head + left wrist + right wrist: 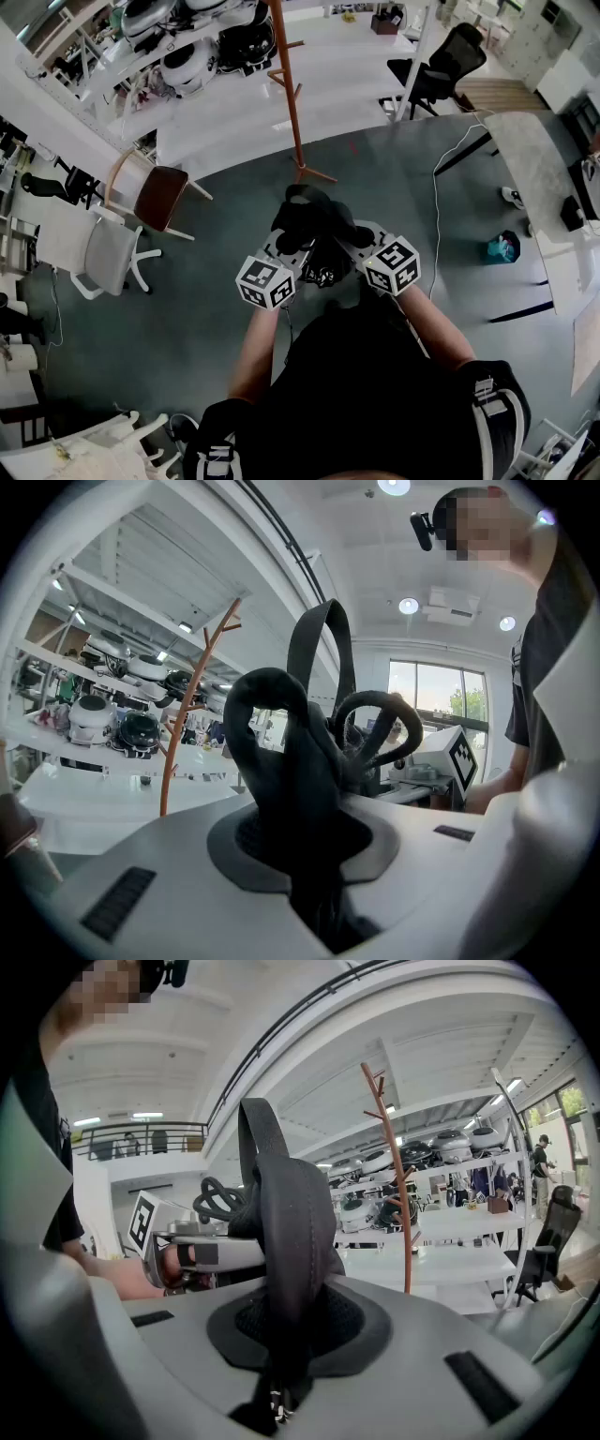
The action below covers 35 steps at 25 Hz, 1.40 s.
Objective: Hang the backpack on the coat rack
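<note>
1. Currently, the backpack (314, 234) hangs in the air before the person, carried between both tools and well apart from the rack (292, 103) ahead.
2. Left tool (309, 855): clenched on bunched black webbing of the backpack. A loop (323, 649) stands up above the jaws.
3. Right tool (281, 1330): clenched on a padded strap (281, 1213).
4. Risk, judged: the load rests on two fabric pinches. A jerk on approach could pull webbing through the jaws and drop the backpack to the floor (422, 216).
5. Risk, judged: the rack is slender, with short upturned pegs (281, 77). A loop offered off-line would miss, and a sideways push could rock the rack.
6. Risk, judged: loosening either tool before a peg bears the load would let the backpack fall.
</note>
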Tool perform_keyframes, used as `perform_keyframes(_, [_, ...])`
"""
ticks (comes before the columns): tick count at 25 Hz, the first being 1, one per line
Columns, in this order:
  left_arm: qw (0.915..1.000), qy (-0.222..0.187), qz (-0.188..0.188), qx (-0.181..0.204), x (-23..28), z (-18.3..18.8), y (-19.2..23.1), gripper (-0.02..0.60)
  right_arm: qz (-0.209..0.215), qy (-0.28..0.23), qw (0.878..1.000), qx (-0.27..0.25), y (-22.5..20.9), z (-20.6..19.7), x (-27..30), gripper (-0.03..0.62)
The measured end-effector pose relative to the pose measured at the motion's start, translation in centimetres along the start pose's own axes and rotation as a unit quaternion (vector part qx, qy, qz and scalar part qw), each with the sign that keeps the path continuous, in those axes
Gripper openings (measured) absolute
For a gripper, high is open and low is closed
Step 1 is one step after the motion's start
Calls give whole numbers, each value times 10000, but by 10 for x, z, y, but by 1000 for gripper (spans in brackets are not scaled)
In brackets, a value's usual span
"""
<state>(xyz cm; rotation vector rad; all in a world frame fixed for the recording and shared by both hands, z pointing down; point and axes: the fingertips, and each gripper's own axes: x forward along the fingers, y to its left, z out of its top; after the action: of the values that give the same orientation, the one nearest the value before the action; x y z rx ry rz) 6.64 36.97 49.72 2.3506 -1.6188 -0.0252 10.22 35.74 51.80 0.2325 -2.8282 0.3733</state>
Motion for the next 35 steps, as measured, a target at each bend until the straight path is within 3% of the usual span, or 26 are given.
perform_keyframes(25, [9997,88,224,59,31,13,10,86,52,-107,9994,-325,-34,17,3,67])
perform_keyframes(35, [9992,186,338,100,58,21,21,86,145,-170,9997,-122,-65,26,10,66])
